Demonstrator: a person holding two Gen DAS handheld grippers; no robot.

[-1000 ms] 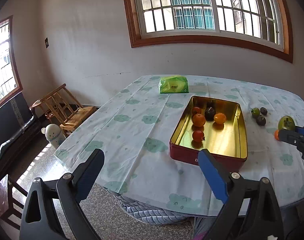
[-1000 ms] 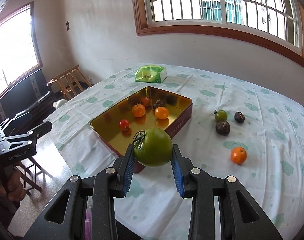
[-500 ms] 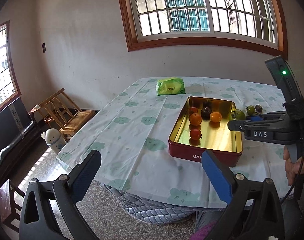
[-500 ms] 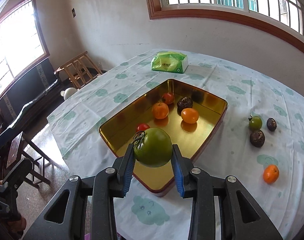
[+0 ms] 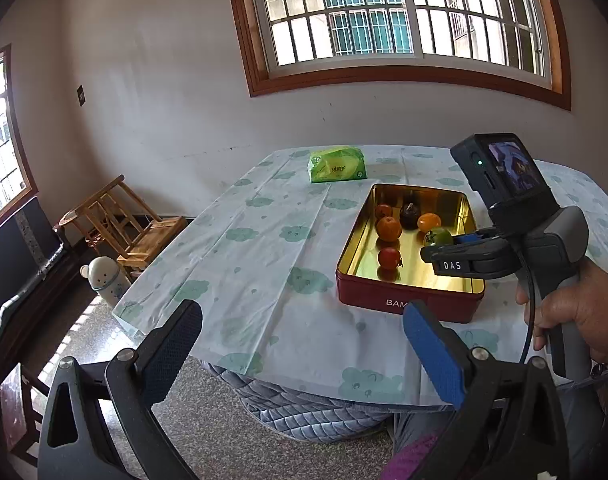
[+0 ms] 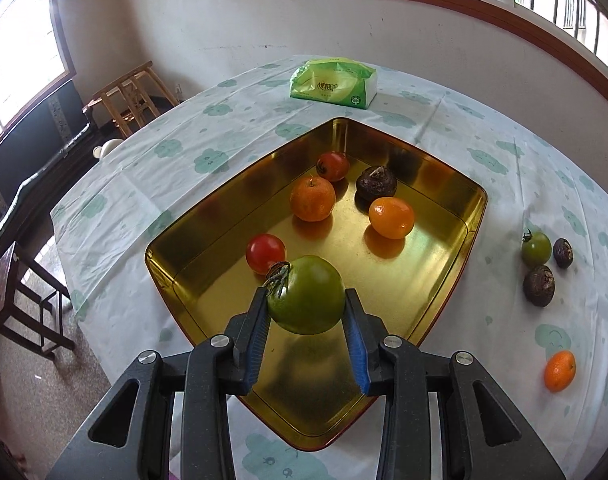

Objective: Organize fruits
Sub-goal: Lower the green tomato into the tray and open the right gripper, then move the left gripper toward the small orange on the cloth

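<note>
Four loose fruits [image 6: 536, 248] in right view only

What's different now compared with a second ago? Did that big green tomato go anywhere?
The right claw carried the green tomato from above the tablecloth to over the gold tin and lower, still squeezing it. The left claw opened a little wider, empty. The five fruits in the tin and the four loose on the table stayed put.

Table [image 6: 232, 128] under a pale cloud-print cloth, bearing a gold-lined red tin [image 6: 455, 272], green tissue pack [image 6: 333, 84] — loose beside the tin, a small green tomato [image 6: 536, 248], two dark fruits [image 6: 538, 285], an orange [image 6: 559, 371].
</note>
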